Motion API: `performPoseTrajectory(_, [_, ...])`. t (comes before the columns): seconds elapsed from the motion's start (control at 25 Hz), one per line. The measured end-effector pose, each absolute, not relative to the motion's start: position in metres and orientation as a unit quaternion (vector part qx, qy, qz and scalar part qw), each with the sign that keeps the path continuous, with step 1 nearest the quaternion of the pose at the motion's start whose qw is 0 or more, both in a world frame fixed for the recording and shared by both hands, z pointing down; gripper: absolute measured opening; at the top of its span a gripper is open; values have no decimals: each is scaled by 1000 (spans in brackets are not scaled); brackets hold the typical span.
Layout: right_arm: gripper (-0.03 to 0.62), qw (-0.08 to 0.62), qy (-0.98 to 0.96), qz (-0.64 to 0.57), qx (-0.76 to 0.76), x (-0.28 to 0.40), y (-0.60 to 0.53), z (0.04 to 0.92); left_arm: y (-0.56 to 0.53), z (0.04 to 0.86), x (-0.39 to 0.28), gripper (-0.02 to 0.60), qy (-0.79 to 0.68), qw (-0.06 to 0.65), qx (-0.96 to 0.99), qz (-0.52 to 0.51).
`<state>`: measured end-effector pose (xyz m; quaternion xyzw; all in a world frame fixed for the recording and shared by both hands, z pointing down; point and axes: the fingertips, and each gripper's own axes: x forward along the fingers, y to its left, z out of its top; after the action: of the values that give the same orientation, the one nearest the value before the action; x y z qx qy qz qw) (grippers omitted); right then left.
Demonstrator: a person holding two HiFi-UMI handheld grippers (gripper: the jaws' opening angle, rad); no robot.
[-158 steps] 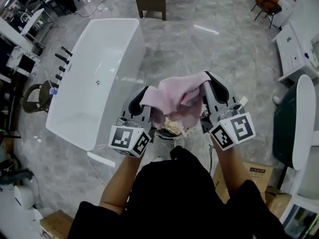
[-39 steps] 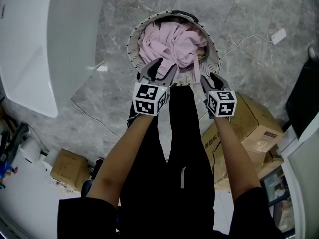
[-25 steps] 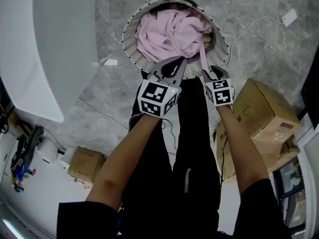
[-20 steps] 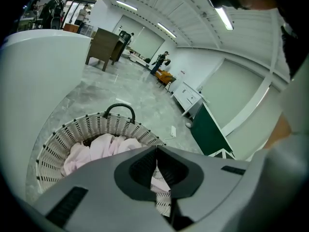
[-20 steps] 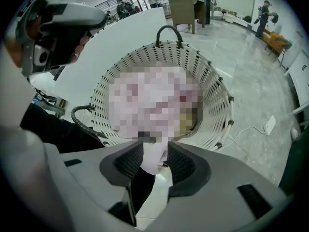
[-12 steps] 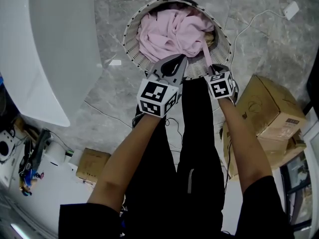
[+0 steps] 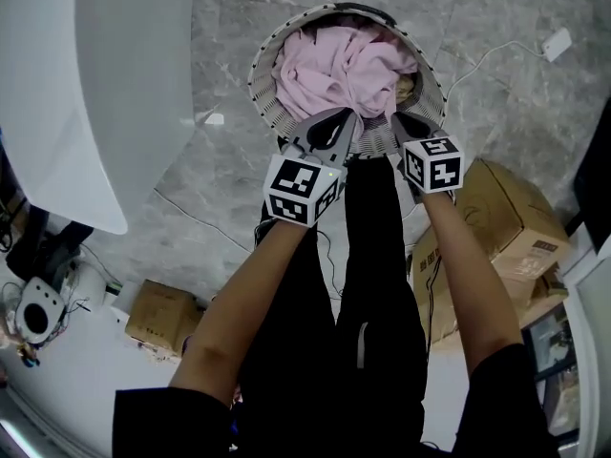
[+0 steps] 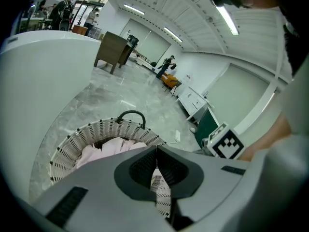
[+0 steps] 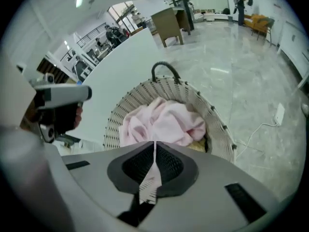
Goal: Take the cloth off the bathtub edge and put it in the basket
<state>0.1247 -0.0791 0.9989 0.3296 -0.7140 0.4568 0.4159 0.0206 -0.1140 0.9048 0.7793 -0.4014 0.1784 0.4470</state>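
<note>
Cloth fills the basket, hiding its bottom; bathtub is cut off.

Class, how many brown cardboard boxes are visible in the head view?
3: a small brown cardboard box on the floor at lower left, and two stacked at right, the upper box on the lower box. The person's body may hide others.

Pink cloth crumpled inside white woven basket.

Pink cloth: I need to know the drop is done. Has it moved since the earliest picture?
Yes. The pink cloth was held up above the basket then; now it has come down and lies inside it.
</note>
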Motion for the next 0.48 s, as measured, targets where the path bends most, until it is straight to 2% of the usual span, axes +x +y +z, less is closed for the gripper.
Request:
performPoseTrajectory(0.24, [40, 322, -687, 525, 384, 96, -130, 996, -116, 902, 2, 17, -417, 446, 774, 170])
performPoseTrajectory(0.36, [44, 302, -665, 543, 415, 93, -137, 996, -116, 899, -12, 17, -424, 447, 769, 168])
performPoseTrajectory(0.48, [149, 311, -659, 534, 428, 93, -137, 992, -117, 894, -29, 17, -436, 445, 765, 165])
